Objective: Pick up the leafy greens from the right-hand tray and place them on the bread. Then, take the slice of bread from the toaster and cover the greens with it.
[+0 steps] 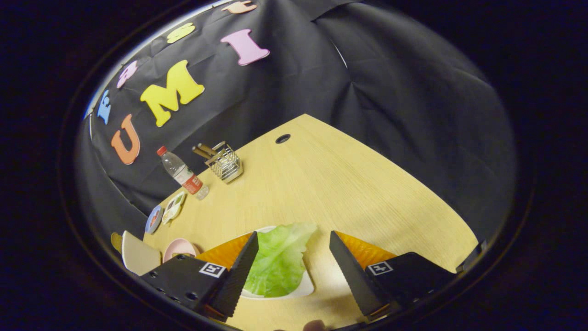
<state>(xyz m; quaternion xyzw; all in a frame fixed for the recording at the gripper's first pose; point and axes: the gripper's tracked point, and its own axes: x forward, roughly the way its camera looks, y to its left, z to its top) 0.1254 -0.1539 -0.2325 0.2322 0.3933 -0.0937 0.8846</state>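
Two fingers (pixel 243 271) of claw (pixel 294 269) spread wide, pinching nothing. Between them, nearer left finger: greens (pixel 278 259) lying on white tray (pixel 305 287), on wooden counter (pixel 344 184). Leaf tip poking just past fingertips. Beyond, well apart, toward far left of counter: water bottle (pixel 183 174) with red cap, wire rack (pixel 225 163) holding sticks. Nearer, left of claw: pink bowl (pixel 179 248), pale plate (pixel 138 255), small colourful dishes (pixel 165 211) near counter's edge.
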